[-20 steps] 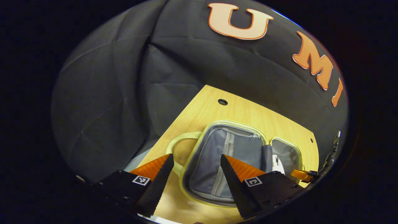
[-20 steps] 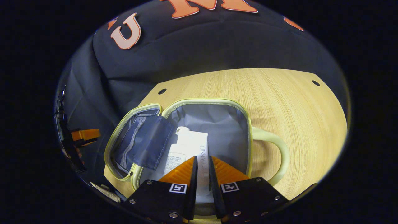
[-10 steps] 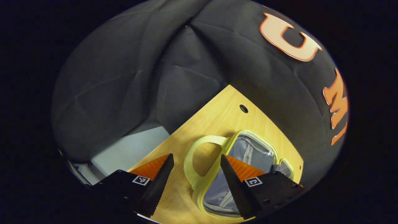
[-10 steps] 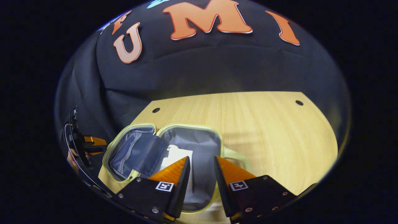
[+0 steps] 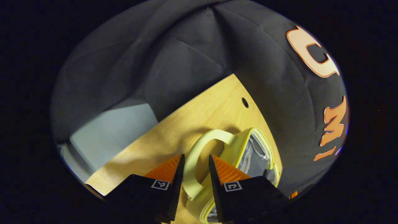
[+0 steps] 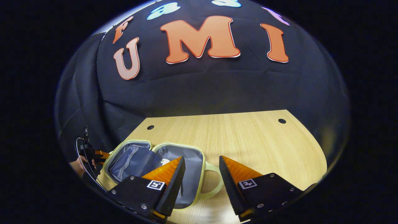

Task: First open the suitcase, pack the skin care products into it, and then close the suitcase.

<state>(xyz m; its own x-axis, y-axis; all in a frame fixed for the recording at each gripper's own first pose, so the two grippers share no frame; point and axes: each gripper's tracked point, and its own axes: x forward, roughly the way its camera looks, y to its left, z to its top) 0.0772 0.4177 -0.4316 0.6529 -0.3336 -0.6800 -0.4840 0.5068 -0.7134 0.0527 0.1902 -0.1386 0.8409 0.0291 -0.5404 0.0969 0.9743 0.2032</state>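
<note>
Left gripper (image 5: 193,161) sits half-closed straddling the lid handle (image 5: 194,161), not clearly pinching. Suitcase (image 6: 186,174) lies open, lid hinged toward its right. Right gripper (image 6: 200,163) hangs wide open, empty, above the case.

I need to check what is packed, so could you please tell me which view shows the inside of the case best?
The right gripper view: the case lies open, its grey lining exposed. The left gripper view catches the rim and handle edge-on.
</note>
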